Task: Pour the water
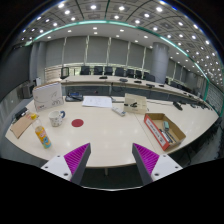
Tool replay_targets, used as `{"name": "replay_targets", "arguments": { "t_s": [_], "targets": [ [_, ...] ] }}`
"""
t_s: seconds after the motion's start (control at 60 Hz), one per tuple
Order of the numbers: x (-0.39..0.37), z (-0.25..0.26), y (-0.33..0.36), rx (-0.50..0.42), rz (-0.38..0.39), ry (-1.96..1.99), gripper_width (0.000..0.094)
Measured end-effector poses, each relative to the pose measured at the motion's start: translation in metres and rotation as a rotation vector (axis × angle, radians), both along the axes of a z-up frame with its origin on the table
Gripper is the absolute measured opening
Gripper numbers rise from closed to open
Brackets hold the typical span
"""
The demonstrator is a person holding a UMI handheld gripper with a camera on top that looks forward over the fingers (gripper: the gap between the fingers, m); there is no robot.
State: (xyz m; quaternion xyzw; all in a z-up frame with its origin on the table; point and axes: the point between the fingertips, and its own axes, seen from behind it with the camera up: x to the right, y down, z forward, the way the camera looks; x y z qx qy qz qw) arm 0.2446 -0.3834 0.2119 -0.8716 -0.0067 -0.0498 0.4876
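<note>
My gripper [112, 162] is open and empty, its two fingers with magenta pads [77, 156] spread wide above the near edge of a long white table [110, 130]. Far ahead and to the left of the fingers a yellow bottle [43, 136] stands upright near the table's left end. A white cup [57, 118] stands just behind it, with a small red round thing [78, 123] to its right. Nothing lies between the fingers.
An open cardboard box [163, 130] with items in it lies to the right beyond the fingers. Papers [97, 101], a white board [47, 96] and small items lie on the table's far side. Black office chairs [110, 72] line the far edge.
</note>
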Motion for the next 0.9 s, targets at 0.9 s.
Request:
{"name": "replay_targets", "arguments": {
  "t_s": [0.9],
  "targets": [
    [-0.356,-0.141,0.12,0.08,0.214,0.126,0.0817]
  ]
}}
